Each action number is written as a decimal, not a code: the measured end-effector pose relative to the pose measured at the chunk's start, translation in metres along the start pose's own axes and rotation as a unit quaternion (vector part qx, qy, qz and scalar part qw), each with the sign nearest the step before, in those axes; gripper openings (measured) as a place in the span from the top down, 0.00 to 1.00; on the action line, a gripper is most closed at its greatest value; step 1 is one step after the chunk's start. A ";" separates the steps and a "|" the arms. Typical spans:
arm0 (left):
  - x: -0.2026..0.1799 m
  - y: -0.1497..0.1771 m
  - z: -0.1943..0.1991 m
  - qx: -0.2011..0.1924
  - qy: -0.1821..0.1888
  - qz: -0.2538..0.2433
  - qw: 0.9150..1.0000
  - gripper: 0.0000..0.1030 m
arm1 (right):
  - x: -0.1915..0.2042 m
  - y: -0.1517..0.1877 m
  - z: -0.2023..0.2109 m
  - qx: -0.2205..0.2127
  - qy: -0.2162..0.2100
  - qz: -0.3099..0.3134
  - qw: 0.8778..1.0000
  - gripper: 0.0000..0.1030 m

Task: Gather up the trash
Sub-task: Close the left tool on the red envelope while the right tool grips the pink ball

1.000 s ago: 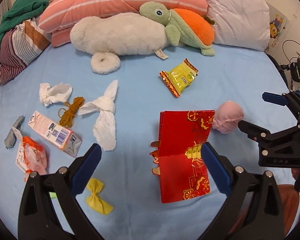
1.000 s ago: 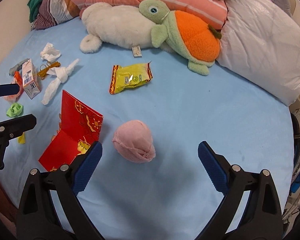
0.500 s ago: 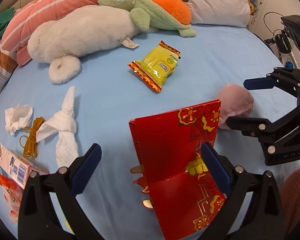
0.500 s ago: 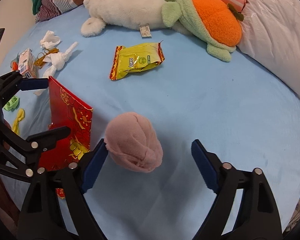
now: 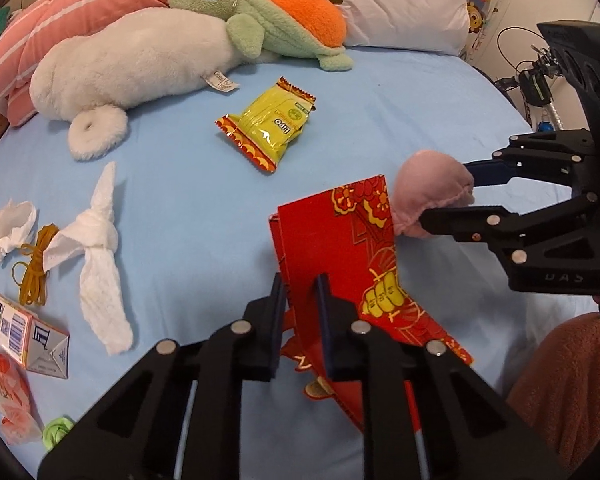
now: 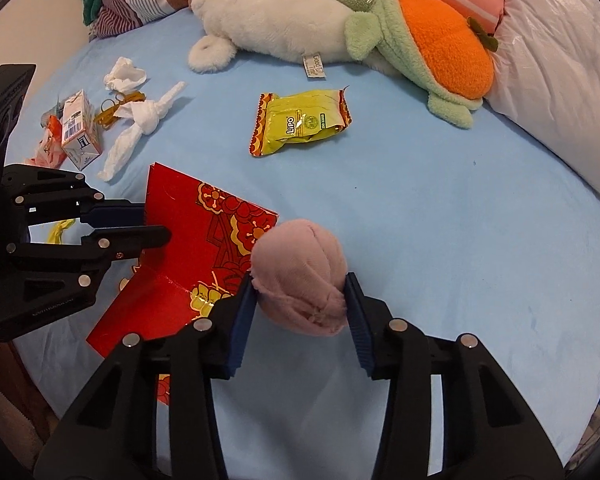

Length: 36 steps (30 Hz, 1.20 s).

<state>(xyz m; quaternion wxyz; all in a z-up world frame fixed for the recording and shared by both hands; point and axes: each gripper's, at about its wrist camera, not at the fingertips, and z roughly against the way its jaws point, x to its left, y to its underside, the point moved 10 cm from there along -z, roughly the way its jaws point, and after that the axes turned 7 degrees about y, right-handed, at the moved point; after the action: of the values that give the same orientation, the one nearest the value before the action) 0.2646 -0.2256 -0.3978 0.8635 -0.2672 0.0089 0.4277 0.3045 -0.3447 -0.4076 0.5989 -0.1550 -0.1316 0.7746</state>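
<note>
Left wrist view: the left gripper (image 5: 300,300) is seen with its jaws drawn nearly together, having just been closing, and the upright flap of the red envelope (image 5: 336,248) is pinched between the blue pads. The envelope is folded, one half standing, the other lying on the blue bedsheet (image 5: 180,200). At three o'clock of the envelope the right gripper (image 5: 448,196) is seen side-on, with the pink sock ball (image 5: 432,196) caught between its fingers.

In the right wrist view the right gripper (image 6: 300,304) is about half open, its jaws having just been closing, and both pads are pressed against the sides of the pink sock ball (image 6: 300,276), which sits at the envelope's edge. The left gripper (image 6: 140,224) is seen at nine o'clock, clamped on the red envelope (image 6: 204,248).

A yellow snack packet (image 5: 268,124) lies on the sheet at twelve o'clock of the envelope. Towards nine and ten o'clock are found a knotted white tissue (image 5: 96,248), a crumpled tissue (image 5: 8,228), yellow rubber bands (image 5: 32,268) and a small carton (image 5: 24,336). An orange wrapper (image 5: 4,396) and a green scrap (image 5: 56,432) lie at eight o'clock. A white plush (image 5: 132,64) and a green-and-orange plush turtle (image 5: 268,20) rest against pillows (image 5: 396,0) at the far edge.
</note>
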 end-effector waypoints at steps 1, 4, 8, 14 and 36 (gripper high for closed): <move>-0.004 -0.001 0.002 -0.003 0.004 -0.005 1.000 0.87 | -0.001 0.000 0.001 0.001 0.002 -0.001 1.000 0.59; -0.012 -0.004 0.005 -0.007 0.014 -0.015 1.000 0.87 | -0.004 0.001 0.000 0.006 0.010 0.004 1.000 0.59; -0.019 -0.004 0.002 -0.008 0.026 -0.028 0.999 0.85 | -0.005 0.006 -0.005 0.015 0.010 0.009 1.000 0.59; -0.033 -0.005 -0.003 -0.005 0.057 -0.046 0.997 0.82 | -0.005 0.008 -0.010 0.019 -0.003 0.004 1.000 0.59; -0.064 -0.012 -0.013 -0.005 0.101 -0.024 0.995 0.99 | -0.010 0.010 0.008 0.003 -0.015 -0.018 1.000 0.59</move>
<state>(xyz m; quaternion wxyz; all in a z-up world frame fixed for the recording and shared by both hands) 0.2357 -0.2845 -0.3876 0.8666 -0.3139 0.0878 0.3778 0.2947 -0.3571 -0.4035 0.6114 -0.1397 -0.1412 0.7660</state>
